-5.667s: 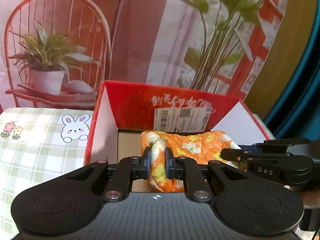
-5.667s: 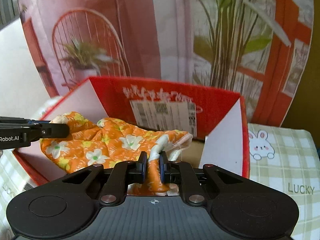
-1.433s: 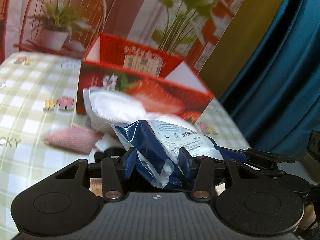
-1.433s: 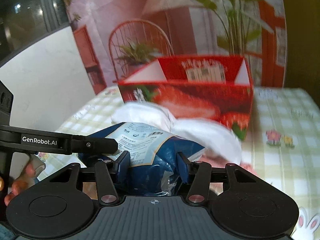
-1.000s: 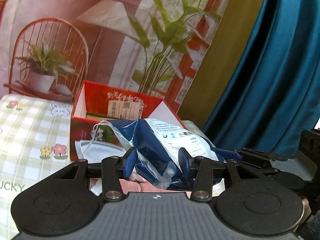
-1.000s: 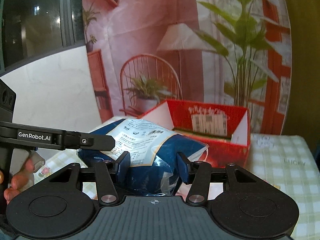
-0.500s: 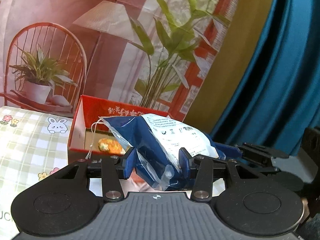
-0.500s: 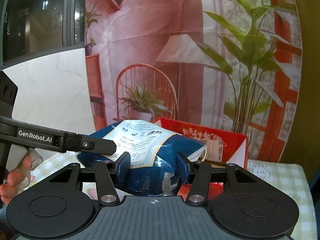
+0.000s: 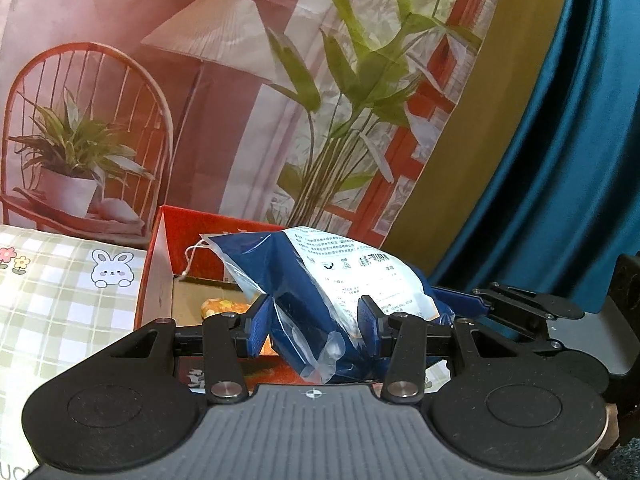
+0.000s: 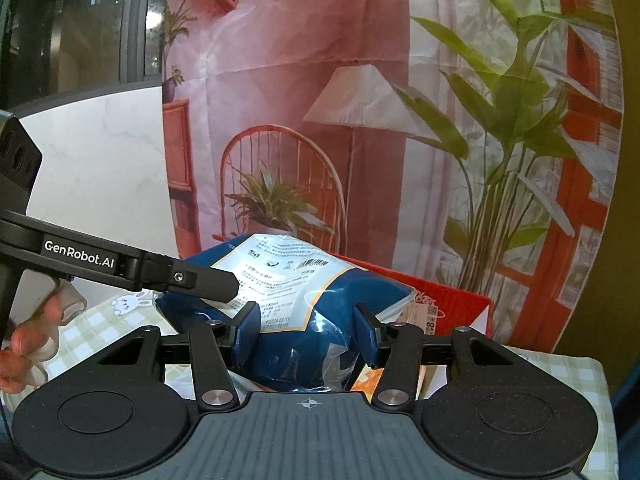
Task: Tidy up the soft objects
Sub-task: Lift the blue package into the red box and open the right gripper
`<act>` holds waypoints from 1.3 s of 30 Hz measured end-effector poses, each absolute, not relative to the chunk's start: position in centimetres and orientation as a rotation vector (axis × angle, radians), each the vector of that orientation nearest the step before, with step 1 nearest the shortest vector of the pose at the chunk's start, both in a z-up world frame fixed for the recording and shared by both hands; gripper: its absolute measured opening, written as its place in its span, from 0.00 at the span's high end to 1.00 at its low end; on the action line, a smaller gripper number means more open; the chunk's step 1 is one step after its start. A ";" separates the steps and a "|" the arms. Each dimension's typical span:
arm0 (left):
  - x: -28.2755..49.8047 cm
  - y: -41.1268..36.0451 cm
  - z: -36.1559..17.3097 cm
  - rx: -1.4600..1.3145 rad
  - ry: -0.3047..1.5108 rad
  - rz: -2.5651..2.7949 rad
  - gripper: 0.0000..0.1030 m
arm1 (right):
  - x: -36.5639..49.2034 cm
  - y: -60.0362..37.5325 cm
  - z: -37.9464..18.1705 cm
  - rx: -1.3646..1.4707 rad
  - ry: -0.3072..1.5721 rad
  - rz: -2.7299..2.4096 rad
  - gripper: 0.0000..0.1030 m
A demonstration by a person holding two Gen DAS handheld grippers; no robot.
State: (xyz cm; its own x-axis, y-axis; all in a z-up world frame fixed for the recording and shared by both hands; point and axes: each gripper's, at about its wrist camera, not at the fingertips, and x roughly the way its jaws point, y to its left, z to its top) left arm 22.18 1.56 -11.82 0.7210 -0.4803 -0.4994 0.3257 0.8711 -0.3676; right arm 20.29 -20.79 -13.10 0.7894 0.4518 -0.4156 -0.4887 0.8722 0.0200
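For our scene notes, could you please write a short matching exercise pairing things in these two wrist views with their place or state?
Things:
1. blue packet
2. orange floral cloth
3. red box
4. rabbit print

Place or state:
A. on the checked tablecloth
B. lying inside the box
C. gripped by both the left claw and the right claw
D. standing open on the table

Pairs: 1-C, 2-B, 3-D, 4-A

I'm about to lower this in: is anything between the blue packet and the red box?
Nothing visible blocks it. The blue packet, clamped by both grippers, hangs over the red box, whose top is open. An orange cloth already lies inside.
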 end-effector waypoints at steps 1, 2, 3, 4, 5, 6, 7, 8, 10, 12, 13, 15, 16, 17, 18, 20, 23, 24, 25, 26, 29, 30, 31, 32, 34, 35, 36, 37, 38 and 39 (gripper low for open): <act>22.6 1.7 -11.9 -0.267 0.628 -0.454 0.53 | 20.7 -20.8 -13.2 -0.091 0.430 0.508 0.54; 22.8 1.7 -12.0 -0.272 0.633 -0.457 0.54 | 21.0 -20.8 -13.2 -0.092 0.435 0.508 0.54; 23.2 1.7 -12.1 -0.276 0.639 -0.460 0.54 | 21.3 -20.8 -13.3 -0.092 0.439 0.508 0.54; 23.6 1.7 -12.2 -0.279 0.646 -0.462 0.54 | 21.7 -20.8 -13.4 -0.093 0.445 0.508 0.54; 24.0 1.7 -12.3 -0.279 0.650 -0.464 0.53 | 22.0 -20.8 -13.4 -0.093 0.451 0.508 0.54; 24.4 1.6 -12.4 -0.278 0.656 -0.466 0.53 | 22.4 -20.7 -13.5 -0.092 0.457 0.507 0.54; 24.8 1.5 -12.5 -0.276 0.660 -0.466 0.54 | 22.9 -20.7 -13.6 -0.092 0.463 0.505 0.54; 25.2 1.5 -12.6 -0.273 0.663 -0.465 0.54 | 23.3 -20.6 -13.6 -0.093 0.468 0.504 0.54; 26.3 1.3 -12.7 -0.263 0.671 -0.464 0.54 | 24.2 -20.5 -13.7 -0.097 0.474 0.498 0.54; 27.2 1.4 -12.8 -0.259 0.670 -0.460 0.54 | 25.3 -20.3 -13.7 -0.097 0.482 0.495 0.54; 27.7 1.6 -12.9 -0.262 0.668 -0.456 0.54 | 25.9 -20.2 -13.8 -0.093 0.487 0.494 0.54; 28.5 1.9 -13.0 -0.265 0.668 -0.445 0.54 | 27.2 -19.8 -13.8 -0.085 0.493 0.495 0.54; 29.0 2.1 -13.2 -0.264 0.671 -0.438 0.54 | 27.9 -19.5 -14.0 -0.084 0.497 0.496 0.54; 29.4 2.3 -13.3 -0.261 0.675 -0.431 0.54 | 28.4 -19.3 -14.1 -0.087 0.499 0.496 0.54; 29.8 2.5 -13.6 -0.257 0.682 -0.422 0.54 | 28.9 -18.9 -14.3 -0.093 0.502 0.497 0.54; 30.7 2.7 -14.2 -0.244 0.700 -0.405 0.54 | 30.1 -18.0 -15.0 -0.099 0.517 0.497 0.54; 31.8 2.7 -15.5 -0.230 0.741 -0.388 0.54 | 31.6 -17.0 -16.4 -0.095 0.556 0.493 0.54; 32.1 2.7 -15.9 -0.226 0.755 -0.384 0.54 | 32.0 -16.8 -16.9 -0.091 0.572 0.490 0.54; 32.5 2.6 -16.4 -0.220 0.771 -0.382 0.54 | 32.4 -16.7 -17.5 -0.086 0.588 0.488 0.54; 32.8 2.6 -16.7 -0.215 0.783 -0.384 0.54 | 32.8 -16.6 -18.1 -0.078 0.602 0.484 0.54; 33.7 2.2 -17.6 -0.200 0.809 -0.387 0.54 | 33.5 -16.8 -19.8 -0.041 0.640 0.460 0.54; 34.0 2.0 -17.9 -0.194 0.818 -0.387 0.54 | 33.8 -17.0 -20.3 -0.023 0.653 0.452 0.54; 34.2 1.8 -18.1 -0.189 0.825 -0.388 0.54 | 33.9 -17.2 -20.7 -0.009 0.663 0.446 0.54; 34.4 1.6 -18.4 -0.181 0.840 -0.385 0.54 | 34.1 -17.4 -21.1 0.006 0.675 0.439 0.54; 34.8 1.3 -18.9 -0.156 0.856 -0.380 0.54 | 34.6 -17.6 -21.8 0.026 0.697 0.427 0.54; 34.9 1.0 -19.2 -0.143 0.861 -0.380 0.54 | 34.8 -17.7 -22.2 0.031 0.711 0.426 0.54; 34.9 1.0 -19.4 -0.130 0.867 -0.381 0.54 | 35.0 -17.7 -22.5 0.033 0.724 0.426 0.54; 34.9 0.9 -19.5 -0.120 0.873 -0.383 0.54 | 35.2 -17.8 -22.8 0.035 0.741 0.426 0.54; 34.9 0.8 -19.6 -0.107 0.876 -0.387 0.54 | 35.5 -17.9 -23.0 0.035 0.753 0.426 0.55; 34.7 0.7 -19.6 -0.089 0.877 -0.390 0.54 | 35.7 -18.0 -23.2 0.036 0.767 0.428 0.55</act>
